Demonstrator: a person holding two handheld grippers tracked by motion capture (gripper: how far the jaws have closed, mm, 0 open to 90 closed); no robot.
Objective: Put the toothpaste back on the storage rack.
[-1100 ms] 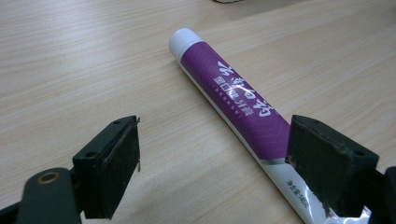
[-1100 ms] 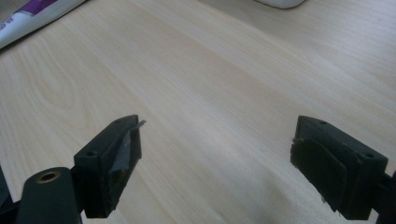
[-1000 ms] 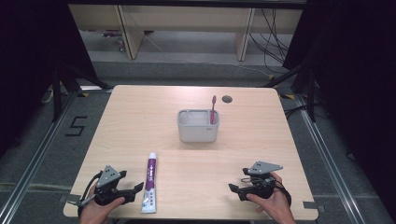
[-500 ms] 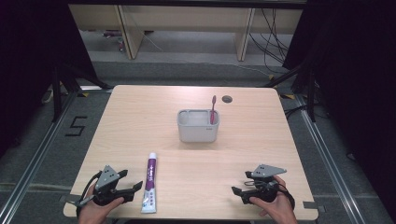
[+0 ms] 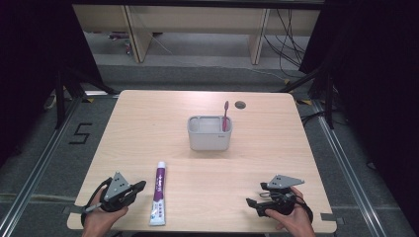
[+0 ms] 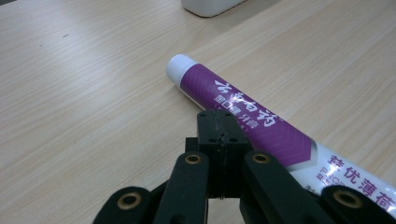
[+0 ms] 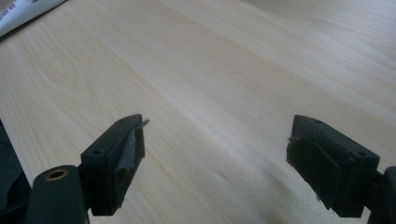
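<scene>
A purple and white toothpaste tube (image 5: 159,193) lies on the table near the front, cap pointing away from me. My left gripper (image 5: 140,186) rests just left of it. In the left gripper view its jaws (image 6: 219,119) have just been closing and now meet, shut, with nothing between them; the tube (image 6: 261,126) lies just beyond and to the right of the tips. My right gripper (image 5: 256,194) sits near the front right, pointing left. Its jaws (image 7: 215,144) stand wide open over bare wood.
A grey holder (image 5: 209,138) stands mid-table with a pink toothbrush (image 5: 226,116) upright in its right end. A dark round cable hole (image 5: 240,104) lies behind it. The wooden table (image 5: 148,123) has black curtains at both sides and shelving behind.
The left gripper's jaws have come together on nothing. Both hands stay where they were, and the tube and holder have not moved.
</scene>
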